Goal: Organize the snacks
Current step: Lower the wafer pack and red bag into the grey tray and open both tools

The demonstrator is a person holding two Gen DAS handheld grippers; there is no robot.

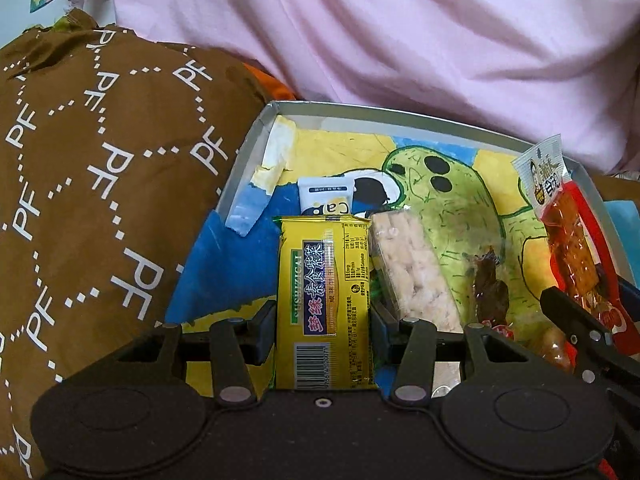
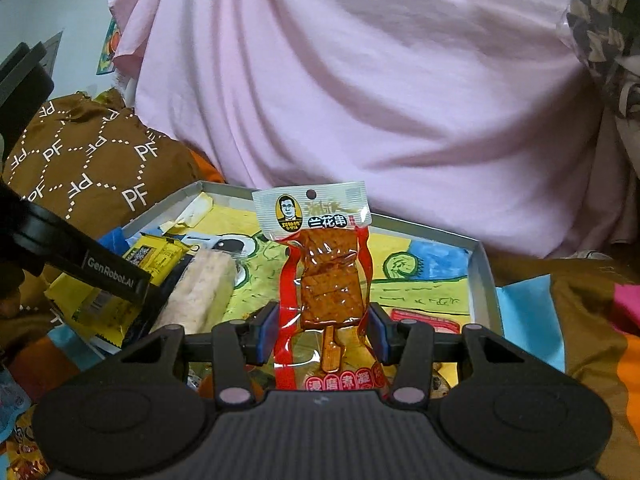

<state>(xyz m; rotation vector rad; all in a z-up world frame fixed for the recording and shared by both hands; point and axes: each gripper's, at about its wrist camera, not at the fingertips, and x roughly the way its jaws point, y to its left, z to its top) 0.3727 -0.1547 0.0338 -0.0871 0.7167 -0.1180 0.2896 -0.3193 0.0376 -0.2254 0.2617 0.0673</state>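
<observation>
My left gripper is shut on a yellow snack packet, holding it lengthwise over the near end of a shallow tray lined with a child's drawing. In the tray lie a clear rice cracker pack, a white packet and a dark snack in clear wrap. My right gripper is shut on a red tofu skewer pack, upright over the tray. That pack shows at the right edge of the left wrist view.
A brown bag printed "PF" bulges against the tray's left side. Pink cloth fills the space behind the tray. A flat red packet lies in the tray's right part. More snack packs lie at the lower left.
</observation>
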